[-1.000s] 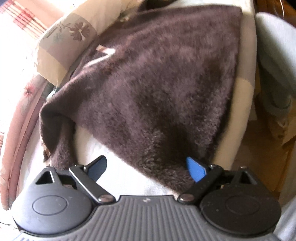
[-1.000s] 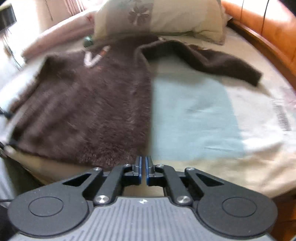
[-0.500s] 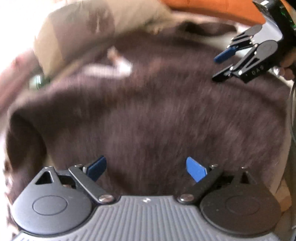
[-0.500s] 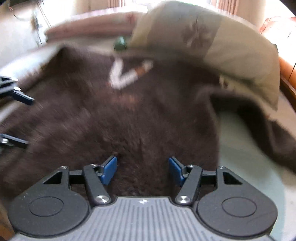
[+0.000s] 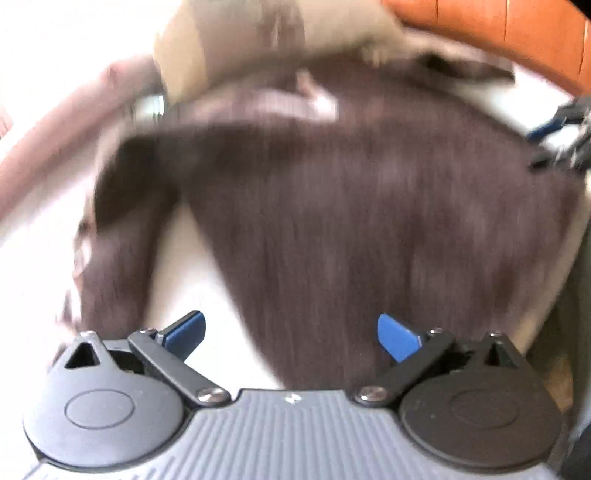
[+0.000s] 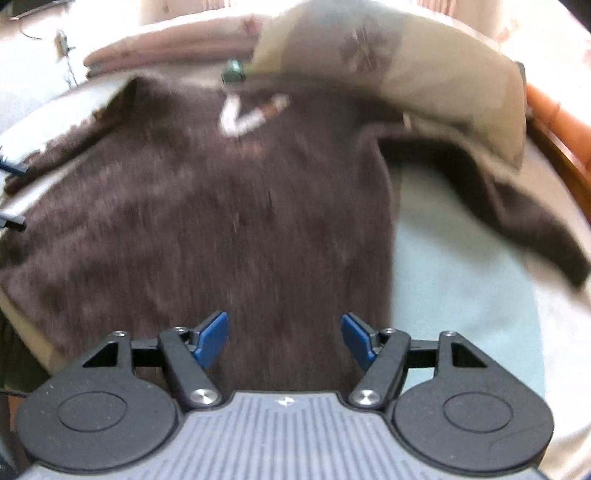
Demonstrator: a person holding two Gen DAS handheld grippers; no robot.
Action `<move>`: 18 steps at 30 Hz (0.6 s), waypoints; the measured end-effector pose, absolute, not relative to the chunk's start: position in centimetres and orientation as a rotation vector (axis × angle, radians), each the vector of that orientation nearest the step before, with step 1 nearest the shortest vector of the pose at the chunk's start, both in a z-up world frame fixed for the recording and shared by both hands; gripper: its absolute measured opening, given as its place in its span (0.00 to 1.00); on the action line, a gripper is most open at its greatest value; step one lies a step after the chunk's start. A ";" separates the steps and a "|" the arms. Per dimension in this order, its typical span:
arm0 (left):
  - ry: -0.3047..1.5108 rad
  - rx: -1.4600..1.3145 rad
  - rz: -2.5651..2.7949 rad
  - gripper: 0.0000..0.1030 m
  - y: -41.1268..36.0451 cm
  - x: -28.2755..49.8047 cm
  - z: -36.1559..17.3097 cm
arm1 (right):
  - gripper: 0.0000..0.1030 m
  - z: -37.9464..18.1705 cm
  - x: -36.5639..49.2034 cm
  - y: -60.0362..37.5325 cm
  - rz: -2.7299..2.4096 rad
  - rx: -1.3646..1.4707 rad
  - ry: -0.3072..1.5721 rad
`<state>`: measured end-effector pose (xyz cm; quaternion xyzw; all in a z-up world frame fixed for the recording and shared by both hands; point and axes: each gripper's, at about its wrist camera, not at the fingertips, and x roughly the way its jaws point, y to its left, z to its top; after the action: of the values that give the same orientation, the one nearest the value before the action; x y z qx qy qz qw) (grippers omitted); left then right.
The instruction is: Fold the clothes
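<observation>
A dark brown fuzzy sweater [image 5: 351,206] lies spread flat on the bed, its neck with a white label [image 6: 240,118] toward the pillow. One sleeve [image 6: 517,214] stretches out to the right, the other [image 5: 114,251] hangs down at the left. My left gripper [image 5: 291,332] is open and empty just above the hem's left part. My right gripper [image 6: 284,334] is open and empty above the hem's right part; its blue fingertips [image 5: 546,129] also show in the left wrist view. Both views are motion-blurred.
A beige flowered pillow [image 6: 388,55] lies past the sweater's neck. A pink folded blanket [image 6: 177,48] lies at the far left. An orange wooden headboard [image 5: 498,33] borders the bed. The pale bedsheet [image 6: 461,277] shows to the right of the sweater.
The right gripper has opened and moved from off the hem to over the sweater body. The left gripper, open throughout, has swung to face the neck and pillow.
</observation>
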<state>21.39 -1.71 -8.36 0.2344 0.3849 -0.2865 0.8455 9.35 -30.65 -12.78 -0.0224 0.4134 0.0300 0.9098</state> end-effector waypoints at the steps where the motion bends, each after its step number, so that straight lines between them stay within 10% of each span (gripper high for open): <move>1: 0.799 0.458 -0.642 0.97 -2.6 22.1 -8.1 | 0.81 -12.8 10.3 -30.4 0.074 -0.047 0.840; 18: 0.897 0.174 -0.609 0.98 -3.7 20.5 -13.9 | 1.00 -16.9 12.5 -29.8 -0.063 0.136 0.838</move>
<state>20.54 -3.74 -13.94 0.0825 0.4265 -0.2895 0.8529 12.54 -29.79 -16.92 0.0658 0.4063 -0.0307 0.9109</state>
